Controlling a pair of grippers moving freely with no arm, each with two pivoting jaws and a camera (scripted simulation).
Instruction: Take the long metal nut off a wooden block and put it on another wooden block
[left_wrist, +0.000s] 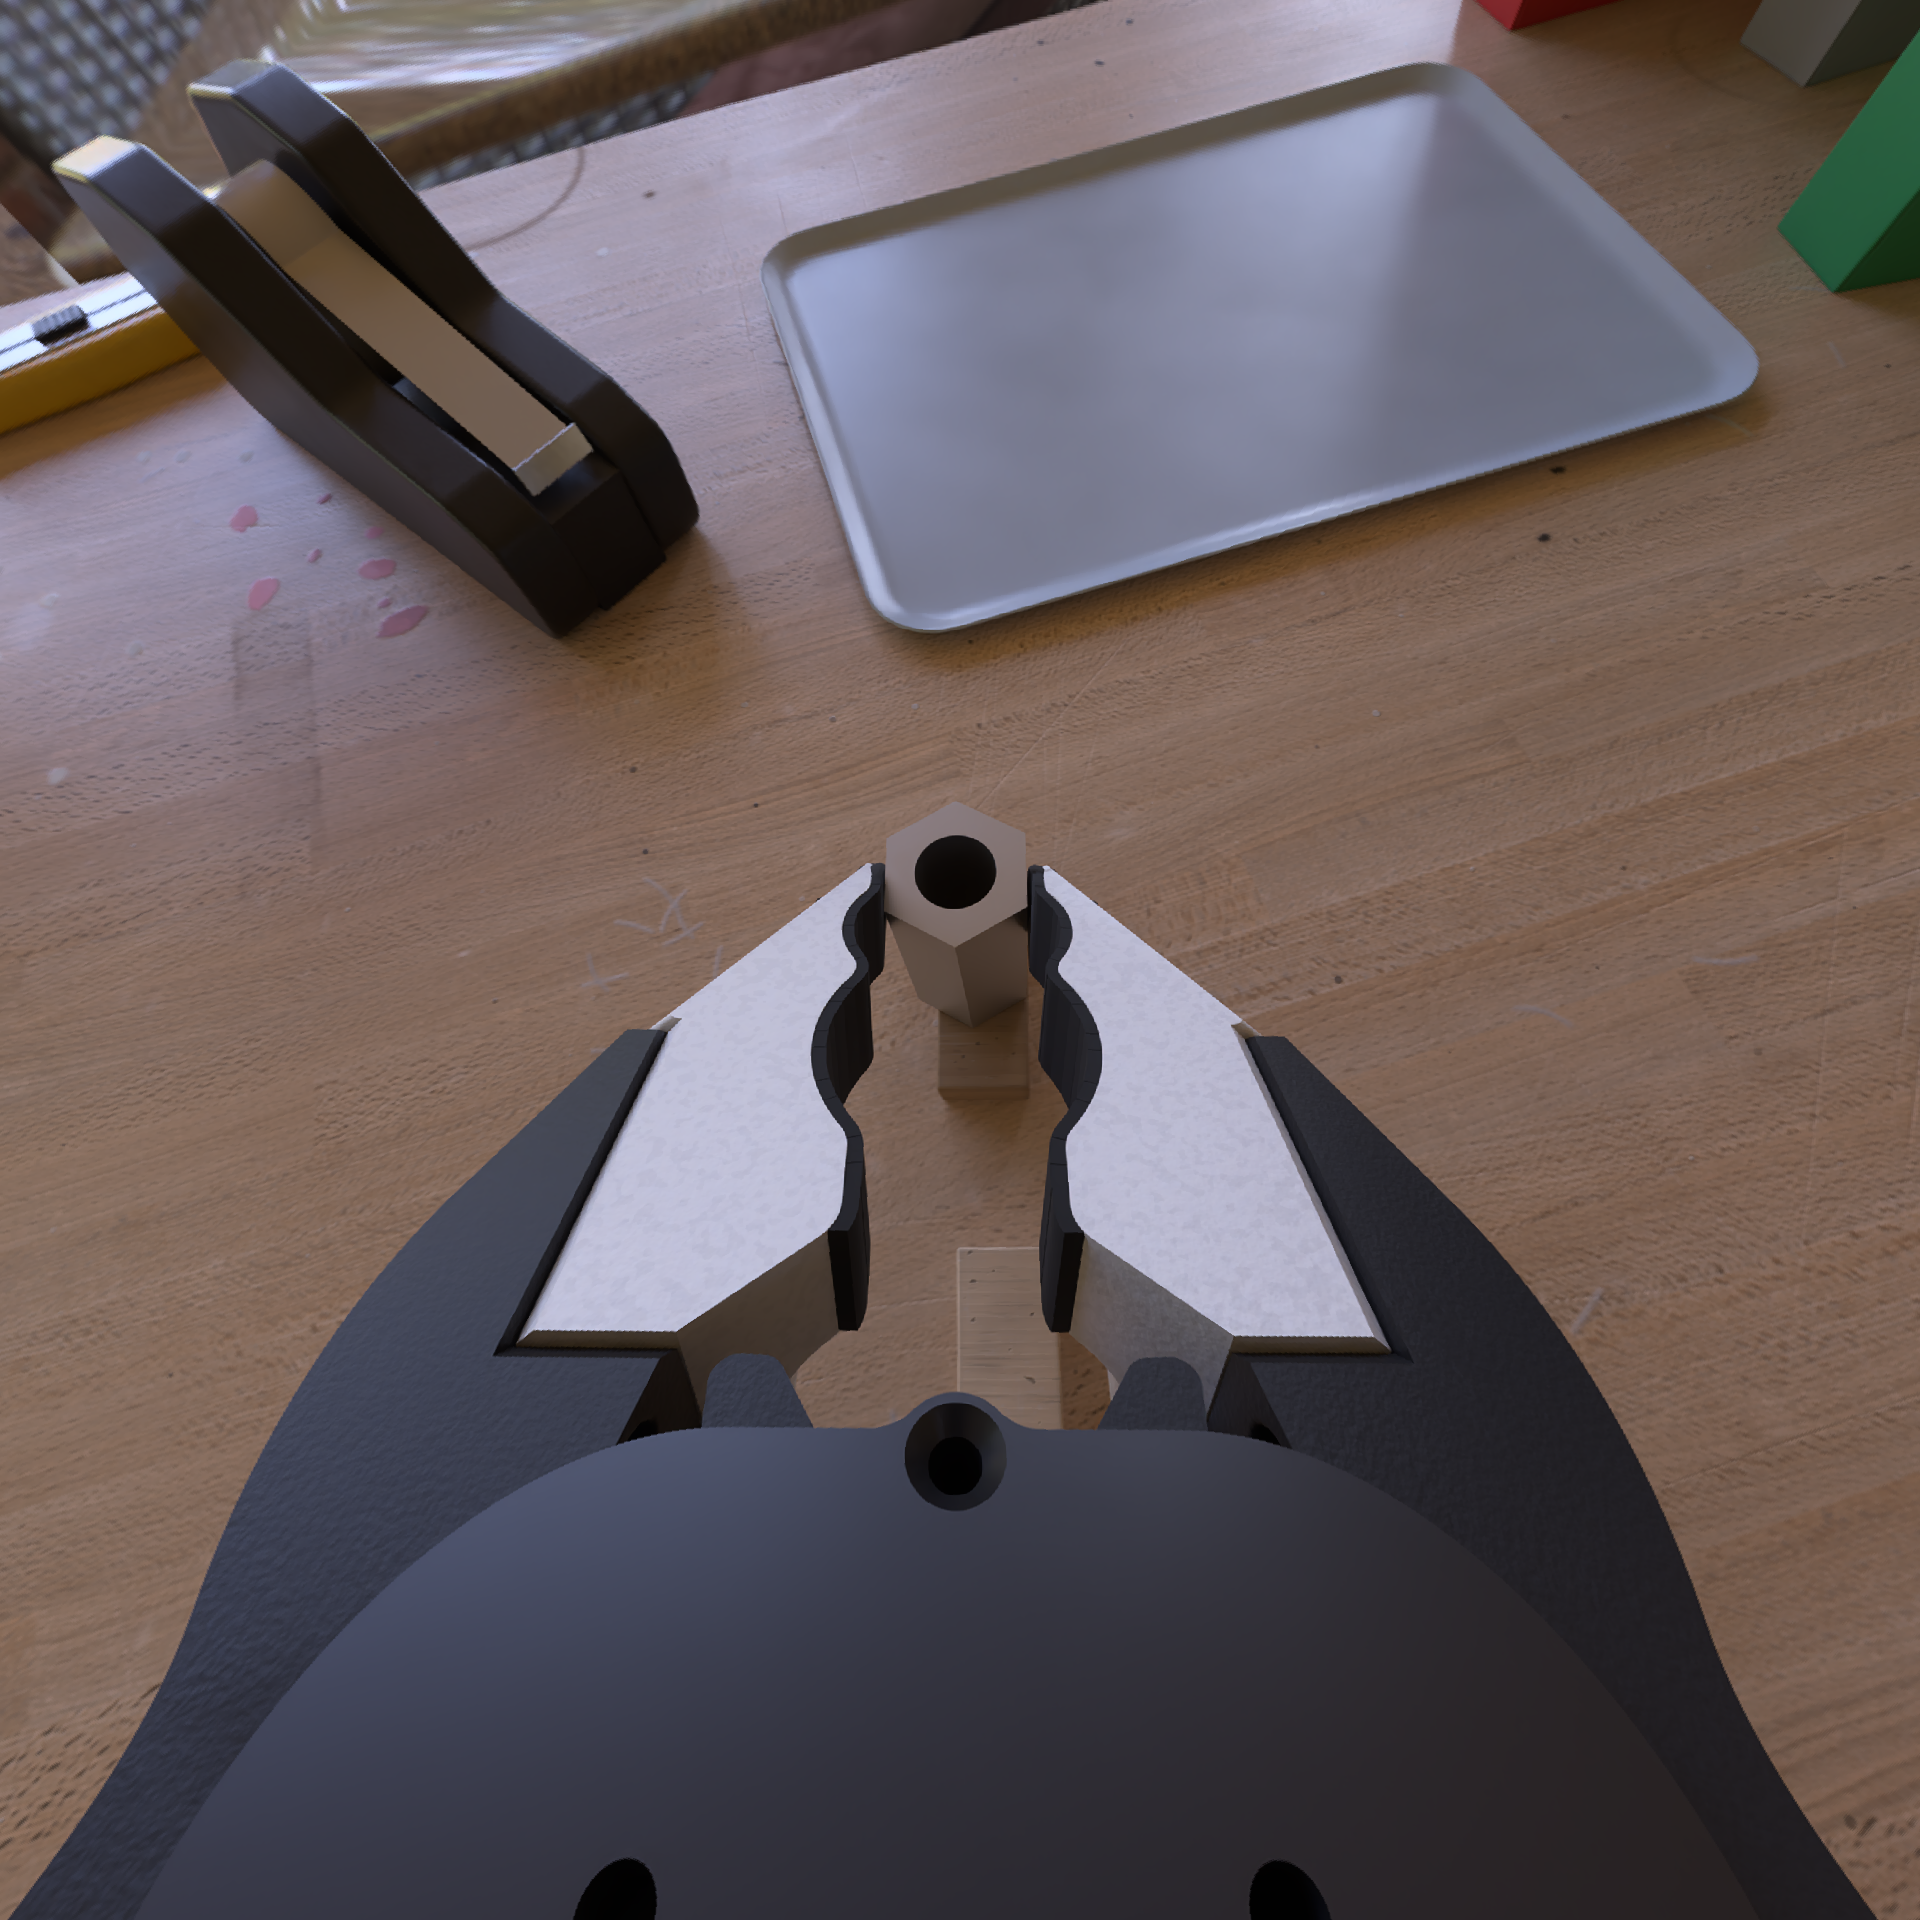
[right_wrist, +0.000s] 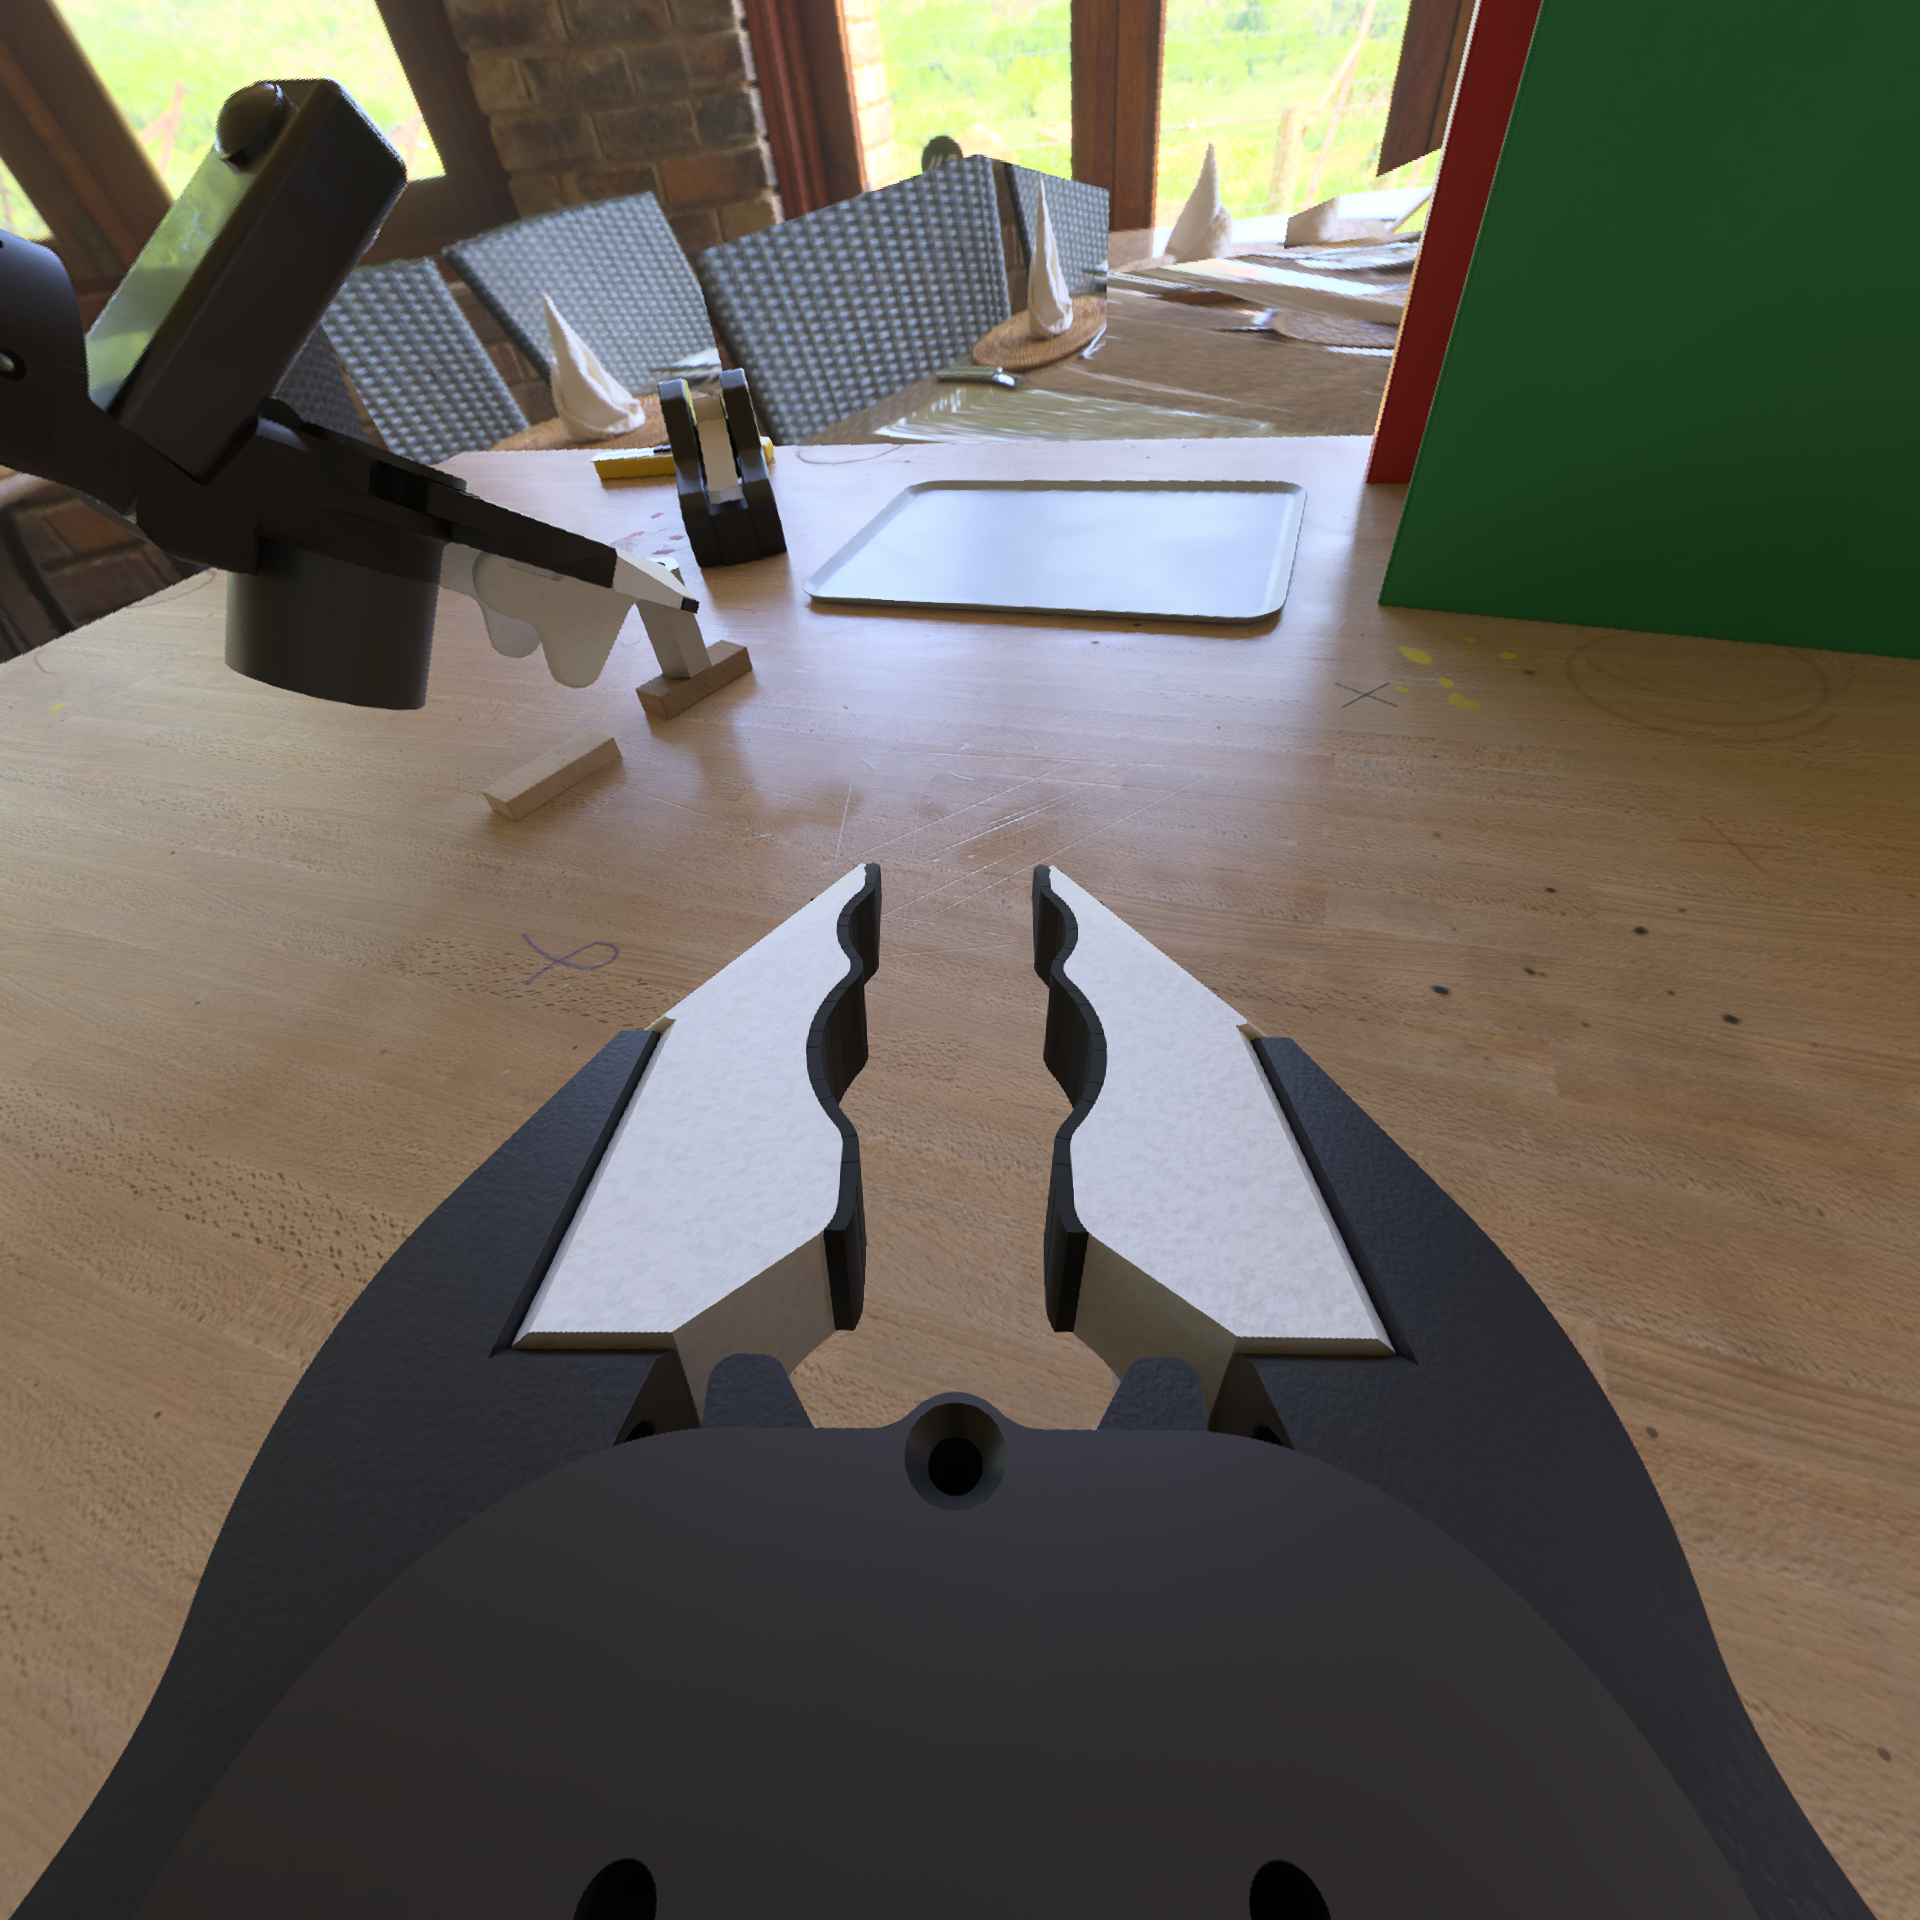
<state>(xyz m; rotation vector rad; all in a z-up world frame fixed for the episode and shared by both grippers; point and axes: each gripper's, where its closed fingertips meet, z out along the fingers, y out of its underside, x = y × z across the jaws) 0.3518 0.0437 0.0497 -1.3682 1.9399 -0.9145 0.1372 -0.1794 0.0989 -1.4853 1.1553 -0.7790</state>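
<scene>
The long metal nut (left_wrist: 954, 914) stands upright, its lower end on a small wooden block (left_wrist: 982, 1065). My left gripper (left_wrist: 956, 883) has its fingertips against both sides of the nut's top, shut on it. A second wooden block (left_wrist: 1003, 1340) lies flat on the table under the left gripper's fingers. In the right wrist view the left gripper (right_wrist: 665, 592) reaches in from the left over the nut (right_wrist: 673, 634) and its block (right_wrist: 694, 677), and the second block (right_wrist: 551, 777) lies nearer. My right gripper (right_wrist: 956, 883) is open and empty above the bare table.
A grey metal tray (left_wrist: 1247, 343) lies beyond the nut to the right and also shows in the right wrist view (right_wrist: 1060, 551). A black tape dispenser (left_wrist: 395, 343) and a yellow tool (left_wrist: 83, 364) lie at the far left. A green block (right_wrist: 1683, 312) stands at the right.
</scene>
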